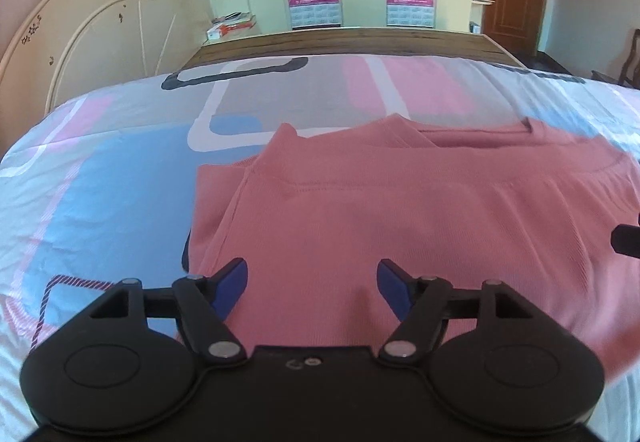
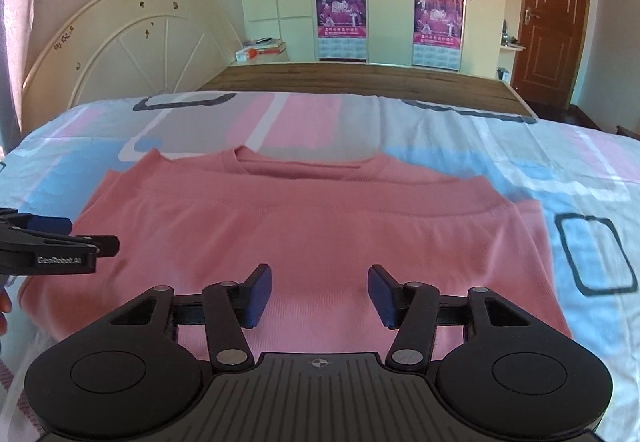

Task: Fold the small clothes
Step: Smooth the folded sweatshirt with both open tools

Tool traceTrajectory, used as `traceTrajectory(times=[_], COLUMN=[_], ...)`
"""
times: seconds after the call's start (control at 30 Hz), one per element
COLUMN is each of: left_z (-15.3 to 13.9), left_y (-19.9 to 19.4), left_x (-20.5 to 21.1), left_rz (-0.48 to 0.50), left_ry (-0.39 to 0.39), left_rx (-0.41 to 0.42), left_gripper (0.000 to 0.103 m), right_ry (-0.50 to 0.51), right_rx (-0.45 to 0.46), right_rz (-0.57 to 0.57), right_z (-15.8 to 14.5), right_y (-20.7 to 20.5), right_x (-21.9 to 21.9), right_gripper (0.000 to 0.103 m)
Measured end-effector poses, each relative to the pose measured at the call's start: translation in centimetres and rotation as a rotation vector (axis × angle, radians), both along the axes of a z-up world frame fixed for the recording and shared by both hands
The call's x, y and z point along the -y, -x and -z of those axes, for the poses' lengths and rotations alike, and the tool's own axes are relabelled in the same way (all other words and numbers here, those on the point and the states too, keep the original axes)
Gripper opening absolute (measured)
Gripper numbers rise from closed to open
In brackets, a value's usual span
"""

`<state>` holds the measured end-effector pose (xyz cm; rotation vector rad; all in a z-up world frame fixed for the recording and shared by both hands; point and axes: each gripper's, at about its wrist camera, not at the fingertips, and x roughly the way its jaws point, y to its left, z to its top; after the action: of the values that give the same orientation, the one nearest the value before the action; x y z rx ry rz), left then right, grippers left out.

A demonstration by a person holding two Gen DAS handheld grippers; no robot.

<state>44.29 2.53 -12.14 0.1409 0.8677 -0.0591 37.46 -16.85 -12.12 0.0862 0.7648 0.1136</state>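
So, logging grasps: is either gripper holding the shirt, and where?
Neither. The left gripper and right gripper are open above the shirt.

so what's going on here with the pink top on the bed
A person is folding a pink top on a patterned bedsheet, using a handheld gripper in each hand. The bottom part is already folded up, its hem lying just short of the neckline. Both the left gripper and the right gripper are open over the near folded edge, gripping nothing. The sides have not been folded in.
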Motion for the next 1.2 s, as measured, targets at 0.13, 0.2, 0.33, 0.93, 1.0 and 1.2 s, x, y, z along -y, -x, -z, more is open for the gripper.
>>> traceTrajectory(times=[0.13,0.2,0.33,0.93,1.0,1.2], left_z=[1.0,1.7,3.1,-0.1,-0.3,-0.3], left_y=[-1.7,-2.3,-2.3,2.6,3.5,5.6], left_x=[-0.3,-0.6,-1.4,-3.3,-3.5,-4.3], left_rz=[-0.027,-0.042,-0.055,-0.142,-0.153,-0.200], left_ry=[-0.018,-0.026,-0.027,0.090,0.095,0.140], left_rx=[-0.008,-0.028,-0.036,-0.130,-0.136,-0.175], left_gripper=[0.070,0.070,0.078,0.075,0.075,0.076], right_ry=[0.011,0.013,0.029,0.033,0.029,0.089], right_rx=[-0.004,-0.004,-0.001,0.041,0.019,-0.040], right_rz=[-0.013,-0.019,-0.035,-0.127,-0.137,-0.160], right_z=[0.5,0.7,1.4,1.5,1.9,3.7], right_y=[-1.5,-2.0,-3.0,-2.5,-2.5,-2.3], right_x=[-0.2,-0.3,-1.0,-3.4,-3.6,-3.8], right_gripper=[0.054,0.054,0.054,0.054,0.054,0.054])
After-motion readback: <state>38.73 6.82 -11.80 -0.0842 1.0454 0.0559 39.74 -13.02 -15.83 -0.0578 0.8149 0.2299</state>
